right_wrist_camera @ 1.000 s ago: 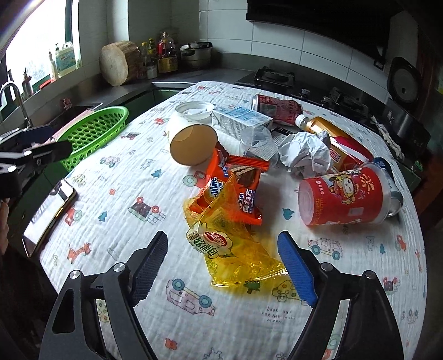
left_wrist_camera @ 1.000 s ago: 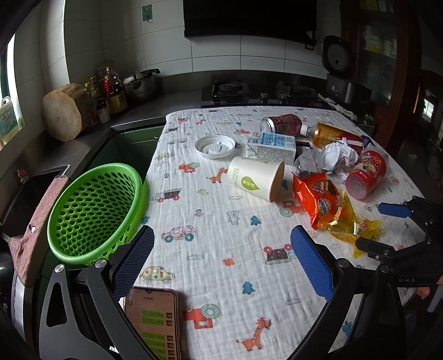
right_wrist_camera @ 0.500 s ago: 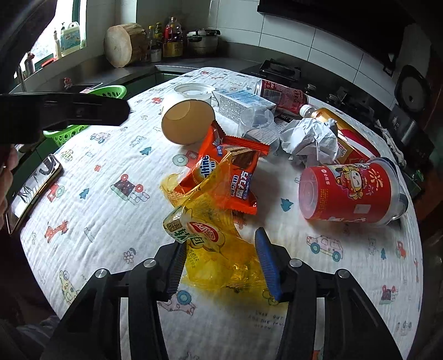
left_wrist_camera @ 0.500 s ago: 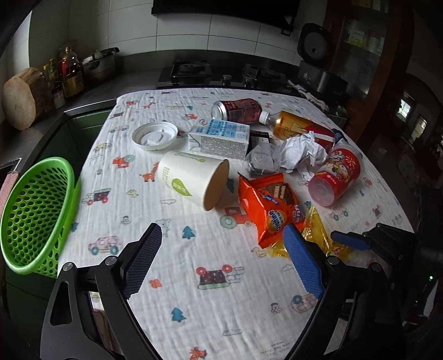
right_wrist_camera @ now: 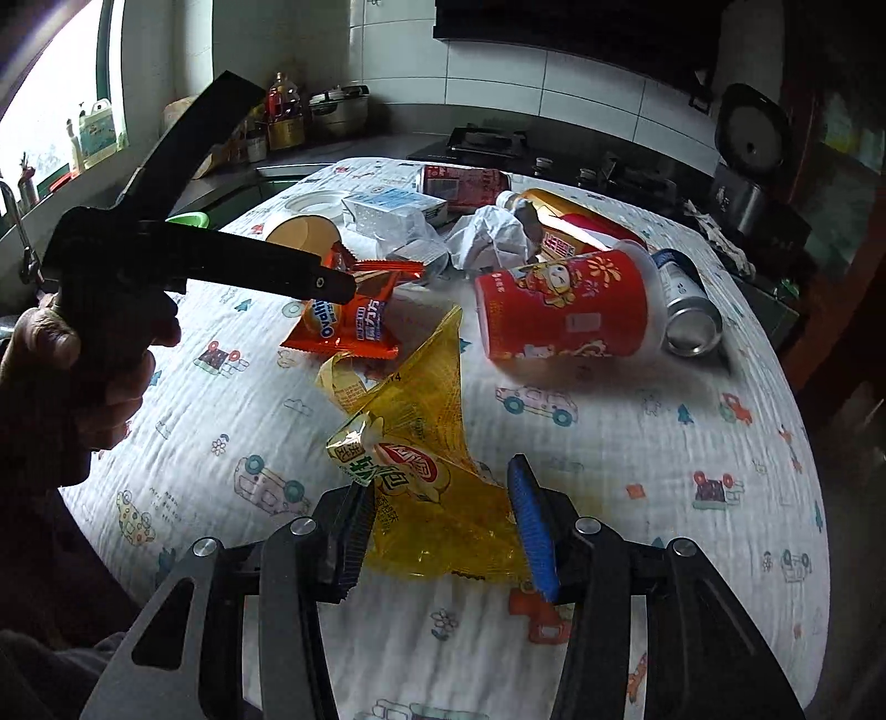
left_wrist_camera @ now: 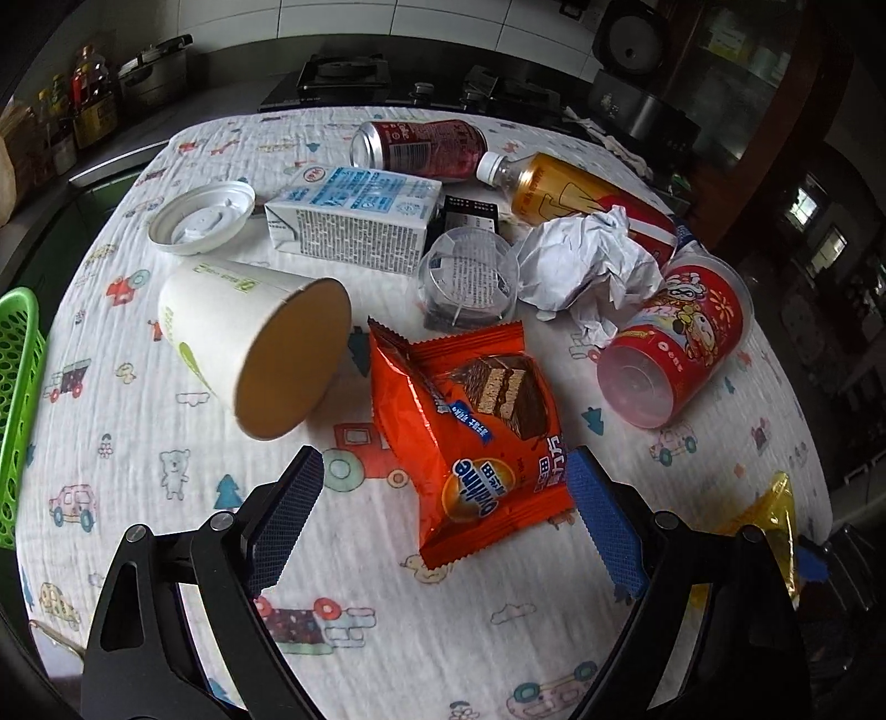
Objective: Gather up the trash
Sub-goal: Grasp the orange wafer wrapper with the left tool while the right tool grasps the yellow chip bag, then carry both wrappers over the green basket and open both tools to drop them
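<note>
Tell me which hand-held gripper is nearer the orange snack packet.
Left. The left hand-held gripper straddles the orange snack packet, open; the right hand-held gripper sits nearer the table edge, clamping the yellow wrapper.

Home kitchen. Evidence: gas hob (left_wrist_camera: 343, 69) at top centre, white wall tiles (left_wrist_camera: 443, 19) above, pot (left_wrist_camera: 152, 61) and condiment bottles (left_wrist_camera: 88, 94) upper left, rice cooker (right_wrist_camera: 753, 149) upper right, tap (right_wrist_camera: 14, 216) far left.

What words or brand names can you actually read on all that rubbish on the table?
"Ovaltine": orange snack wrapper, upside down, beside Chinese characters.
"14": yellow wrapper, near its upper edge; it also carries large Chinese characters.
Milk carton, red cup, paper cup, can and bottle: print too small or blurred.
</note>
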A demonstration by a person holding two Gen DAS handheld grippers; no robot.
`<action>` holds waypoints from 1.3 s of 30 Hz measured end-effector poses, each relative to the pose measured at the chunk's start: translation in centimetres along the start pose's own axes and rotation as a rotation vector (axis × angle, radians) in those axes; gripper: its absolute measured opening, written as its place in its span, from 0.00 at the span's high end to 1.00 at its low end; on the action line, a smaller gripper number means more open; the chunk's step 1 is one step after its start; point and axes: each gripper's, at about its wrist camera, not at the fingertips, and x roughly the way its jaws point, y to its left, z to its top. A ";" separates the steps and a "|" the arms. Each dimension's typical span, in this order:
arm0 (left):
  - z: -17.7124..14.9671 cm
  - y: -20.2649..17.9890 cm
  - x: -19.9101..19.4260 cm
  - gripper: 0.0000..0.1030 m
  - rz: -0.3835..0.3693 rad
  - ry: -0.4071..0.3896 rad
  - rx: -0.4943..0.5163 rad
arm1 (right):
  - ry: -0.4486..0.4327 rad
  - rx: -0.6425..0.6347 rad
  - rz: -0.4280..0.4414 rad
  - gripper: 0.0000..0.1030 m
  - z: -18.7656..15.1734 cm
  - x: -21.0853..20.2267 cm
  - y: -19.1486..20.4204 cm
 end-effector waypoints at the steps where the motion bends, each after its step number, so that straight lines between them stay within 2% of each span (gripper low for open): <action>1: 0.2 -0.2 0.3 0.15 0.000 0.004 -0.011 | 0.000 0.007 -0.002 0.55 -0.2 0.0 -0.3; 4: 0.6 -0.9 1.4 0.15 0.015 0.028 -0.022 | 0.005 0.025 -0.003 0.55 -0.5 0.2 -0.8; 12: 1.3 -2.0 3.7 0.15 0.136 0.049 -0.005 | 0.024 0.041 0.007 0.55 -0.8 1.3 -1.5; 14: 1.3 -2.2 4.1 0.24 0.146 0.056 0.010 | 0.027 0.041 0.009 0.55 -0.7 1.6 -1.5; 15: 1.2 -2.1 4.0 0.33 0.130 0.058 0.014 | 0.026 0.042 0.008 0.55 -0.7 1.6 -1.5; 20: 1.0 -2.3 3.1 0.47 0.087 0.034 0.034 | 0.019 0.044 0.007 0.55 -0.5 1.3 -1.3; 27: 0.0 -1.0 -0.1 0.52 0.002 0.015 0.045 | -0.011 0.036 0.038 0.55 0.9 -0.2 -0.1; 32: -0.8 1.7 -4.6 0.52 -0.044 -0.032 0.041 | -0.047 0.019 0.103 0.55 3.3 -1.4 1.8; 36: -0.7 6.2 -9.4 0.52 -0.006 -0.100 0.015 | -0.067 -0.024 0.174 0.55 6.5 -1.3 4.6; 39: -0.1 11.1 -12.5 0.52 0.068 -0.148 -0.036 | -0.068 -0.054 0.247 0.55 9.3 -0.6 7.2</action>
